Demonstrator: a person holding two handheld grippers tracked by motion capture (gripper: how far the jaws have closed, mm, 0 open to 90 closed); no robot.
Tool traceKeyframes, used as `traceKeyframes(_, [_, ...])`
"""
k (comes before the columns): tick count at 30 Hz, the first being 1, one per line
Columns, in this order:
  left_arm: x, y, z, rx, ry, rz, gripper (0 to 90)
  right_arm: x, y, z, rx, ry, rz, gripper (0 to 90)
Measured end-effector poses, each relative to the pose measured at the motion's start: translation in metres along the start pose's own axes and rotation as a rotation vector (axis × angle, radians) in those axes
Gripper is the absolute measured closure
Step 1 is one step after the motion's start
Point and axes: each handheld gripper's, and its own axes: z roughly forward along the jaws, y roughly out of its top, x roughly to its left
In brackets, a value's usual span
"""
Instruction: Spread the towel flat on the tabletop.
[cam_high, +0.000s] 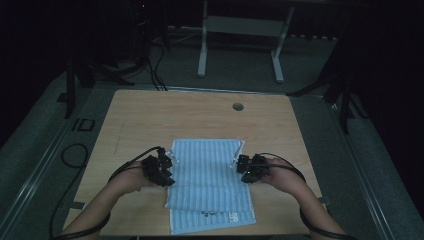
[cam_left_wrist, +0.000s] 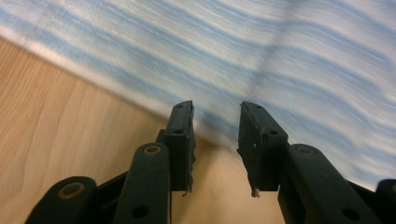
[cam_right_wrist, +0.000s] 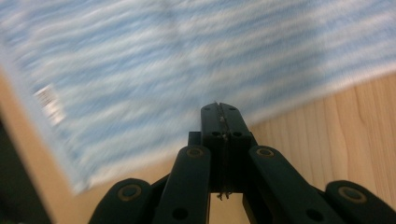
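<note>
A light wooden table (cam_high: 150, 115) carries a blue-and-white striped cloth towel (cam_high: 207, 185), folded and lying flat at its near middle. The left gripper (cam_high: 165, 169) sits at the towel's left edge, jaws partly apart with nothing between them. The right gripper (cam_high: 243, 165), at the right edge, has its jaws pressed together, empty.

A wooden table (cam_high: 150, 115) with a grommet hole (cam_high: 238, 106) near its far edge.

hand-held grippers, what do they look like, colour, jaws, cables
Both the left hand-held gripper and the right hand-held gripper are black, with two flat jaws on linked arms with round pivot pins. A black cable loops back from each. The right one shows a small green light. Forearms are bare.
</note>
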Motion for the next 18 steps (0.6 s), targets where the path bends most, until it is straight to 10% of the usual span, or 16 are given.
traceKeyframes(9, [0.02, 0.018, 0.028, 0.078, -0.003, -0.023, 69.2, -0.024, 0.021, 0.037, 0.087, 0.039, 0.001, 90.0])
traceKeyframes(18, [0.032, 0.039, 0.034, 0.1, 0.036, -0.022, 69.2, -0.046, 0.015, 0.037, 0.055, 0.061, 0.071, 89.9])
